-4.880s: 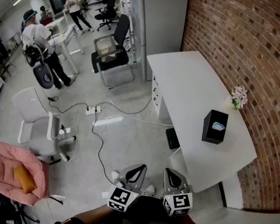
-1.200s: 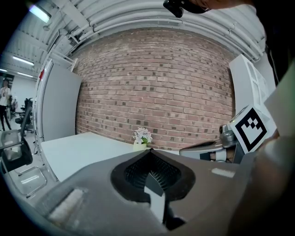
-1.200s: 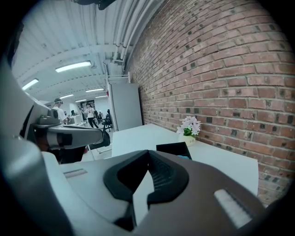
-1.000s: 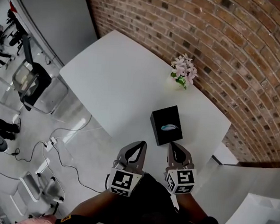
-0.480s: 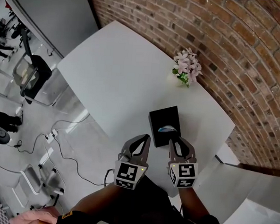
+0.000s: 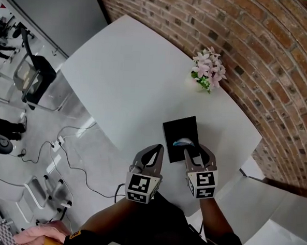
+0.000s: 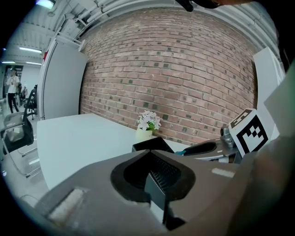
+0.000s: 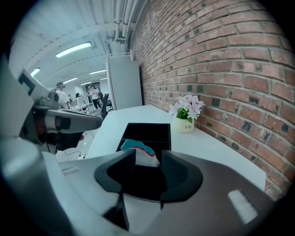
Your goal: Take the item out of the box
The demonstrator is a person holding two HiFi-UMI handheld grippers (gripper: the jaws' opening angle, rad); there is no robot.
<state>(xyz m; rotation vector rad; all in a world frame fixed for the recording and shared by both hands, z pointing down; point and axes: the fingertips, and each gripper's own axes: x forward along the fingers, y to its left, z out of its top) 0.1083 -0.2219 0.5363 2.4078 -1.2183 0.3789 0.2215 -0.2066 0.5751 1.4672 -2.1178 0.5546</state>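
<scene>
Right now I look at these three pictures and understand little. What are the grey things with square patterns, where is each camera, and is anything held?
No robot: a person holds a two-jaw tool in each hand; the patterned cubes belong to them. One camera sits on the person's head, looking down; one rides on each tool. On the white table stand a black box and potted pink flowers. A white and teal item lies in the box. The left tool is shut, empty. On the right tool the jaws have just been opening; the item shows in their gap, but nothing is held.
</scene>
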